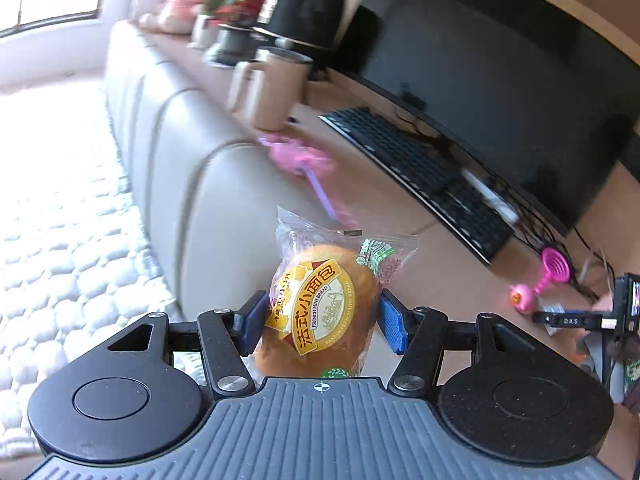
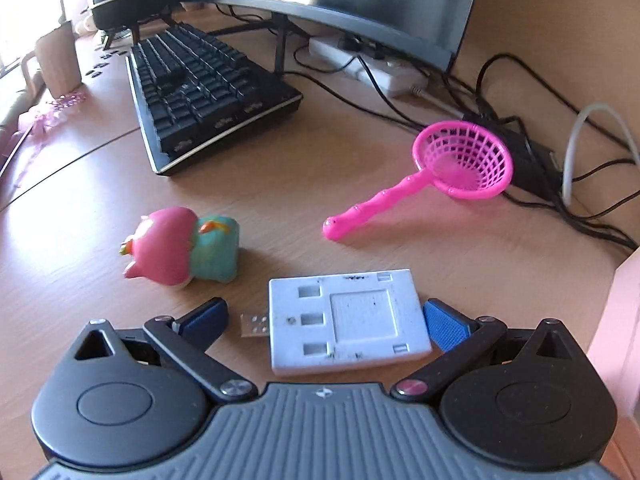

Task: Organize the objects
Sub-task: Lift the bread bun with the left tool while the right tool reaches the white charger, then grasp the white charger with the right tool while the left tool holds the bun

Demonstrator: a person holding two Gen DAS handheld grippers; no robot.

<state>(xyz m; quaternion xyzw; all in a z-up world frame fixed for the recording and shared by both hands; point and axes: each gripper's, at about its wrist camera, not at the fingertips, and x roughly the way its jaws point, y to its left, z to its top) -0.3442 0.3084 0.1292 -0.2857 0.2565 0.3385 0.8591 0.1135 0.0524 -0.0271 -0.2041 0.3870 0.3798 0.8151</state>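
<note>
Lower centre: left gripper pinches bread packet, slippery wrapper may slide; right gripper spread wide, probably empty, straddling white USB hub.

On the desk: hub at 6 o'clock, toy at 9, net at 2, keyboard at 11.

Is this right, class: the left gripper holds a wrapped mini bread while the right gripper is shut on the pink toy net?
Not quite. The left gripper does hold the wrapped mini bread, but the right gripper is open around the white USB hub, as the right wrist view shows. The pink toy net lies untouched farther back on the desk.
</note>
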